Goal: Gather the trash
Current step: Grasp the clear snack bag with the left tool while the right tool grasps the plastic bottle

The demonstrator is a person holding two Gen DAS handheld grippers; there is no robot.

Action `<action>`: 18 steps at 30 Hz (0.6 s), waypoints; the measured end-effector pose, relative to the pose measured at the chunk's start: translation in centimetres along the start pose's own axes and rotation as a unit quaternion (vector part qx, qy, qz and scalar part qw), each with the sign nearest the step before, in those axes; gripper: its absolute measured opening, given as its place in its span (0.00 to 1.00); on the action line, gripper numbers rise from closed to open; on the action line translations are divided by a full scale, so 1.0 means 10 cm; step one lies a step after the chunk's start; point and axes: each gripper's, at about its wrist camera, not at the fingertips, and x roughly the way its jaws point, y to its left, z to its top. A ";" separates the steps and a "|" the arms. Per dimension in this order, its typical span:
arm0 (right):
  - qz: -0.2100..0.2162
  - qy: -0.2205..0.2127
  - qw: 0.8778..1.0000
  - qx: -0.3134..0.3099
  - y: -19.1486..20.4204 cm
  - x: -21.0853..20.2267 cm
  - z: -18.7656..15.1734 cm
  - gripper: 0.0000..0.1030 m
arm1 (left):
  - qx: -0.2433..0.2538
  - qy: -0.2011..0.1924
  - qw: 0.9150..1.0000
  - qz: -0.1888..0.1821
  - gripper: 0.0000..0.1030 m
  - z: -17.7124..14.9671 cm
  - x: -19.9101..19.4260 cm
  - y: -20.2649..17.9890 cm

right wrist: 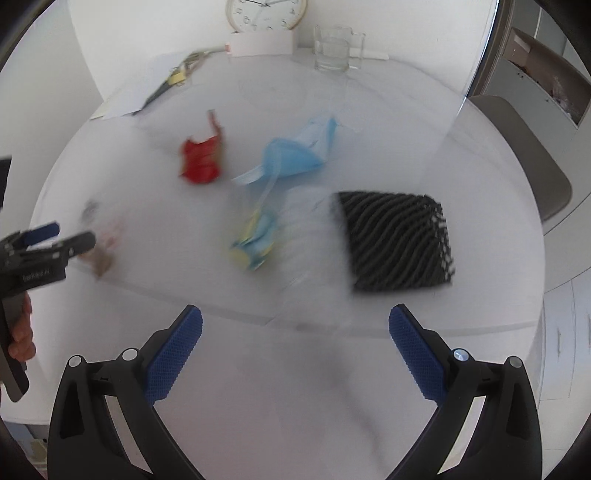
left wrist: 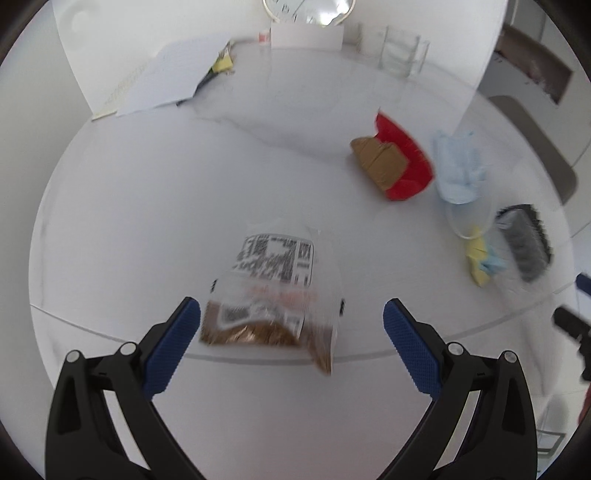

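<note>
A clear snack bag [left wrist: 275,291] with a printed label and brown contents lies at the near table edge, between the fingertips of my open left gripper [left wrist: 291,321]. It shows blurred in the right wrist view [right wrist: 101,251]. A red and brown wrapper [left wrist: 397,162] [right wrist: 202,158], a blue face mask [left wrist: 458,170] [right wrist: 295,151], a yellow and blue scrap [left wrist: 482,258] [right wrist: 253,243] and a black ribbed pouch [left wrist: 526,242] [right wrist: 395,240] lie on the white table. My right gripper [right wrist: 295,328] is open and empty above the near table edge.
At the back stand a clock [right wrist: 266,14], a white card [right wrist: 260,42], a glass mug [right wrist: 338,48] and papers with a pen [left wrist: 166,77]. A chair [right wrist: 524,155] is at the right. The left gripper shows in the right wrist view [right wrist: 55,236].
</note>
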 end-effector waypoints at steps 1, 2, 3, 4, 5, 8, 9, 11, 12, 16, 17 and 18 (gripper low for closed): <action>0.001 0.001 1.000 0.002 -0.07 0.08 0.06 0.97 | 0.001 0.003 1.000 0.005 0.92 0.02 0.06 -0.03; 0.000 0.003 1.000 0.004 -0.13 0.12 0.10 0.97 | 0.002 0.004 1.000 0.010 0.92 0.04 0.12 -0.06; 0.000 0.006 1.000 0.005 -0.17 0.17 0.14 0.97 | 0.004 0.004 1.000 0.015 0.92 0.07 0.17 -0.09; 0.006 0.005 1.000 0.008 -0.21 0.22 0.17 0.97 | 0.006 0.004 1.000 0.021 0.92 0.08 0.21 -0.11; 0.009 0.004 1.000 0.013 -0.24 0.25 0.19 0.97 | 0.007 0.004 1.000 0.027 0.92 0.10 0.24 -0.12; 0.021 0.006 1.000 0.010 -0.24 0.32 0.22 0.97 | 0.007 0.003 0.999 0.040 0.87 0.12 0.32 -0.15; 0.021 0.007 1.000 0.005 -0.22 0.35 0.22 0.92 | 0.008 0.002 0.999 0.050 0.82 0.12 0.34 -0.15; 0.032 0.011 0.999 -0.008 -0.18 0.41 0.22 0.74 | 0.012 -0.001 0.998 0.061 0.76 0.13 0.36 -0.16; 0.046 0.021 0.999 -0.012 -0.16 0.46 0.21 0.66 | 0.015 -0.004 0.998 0.064 0.73 0.14 0.36 -0.17; 0.057 0.035 0.998 -0.016 -0.13 0.57 0.17 0.60 | 0.036 -0.011 0.996 0.076 0.50 0.15 0.36 -0.22; 0.060 0.033 0.998 -0.013 -0.14 0.56 0.17 0.60 | 0.038 -0.012 0.996 0.075 0.48 0.16 0.36 -0.21; 0.064 0.033 0.997 -0.010 -0.15 0.55 0.16 0.59 | 0.039 -0.018 0.996 0.073 0.42 0.16 0.34 -0.20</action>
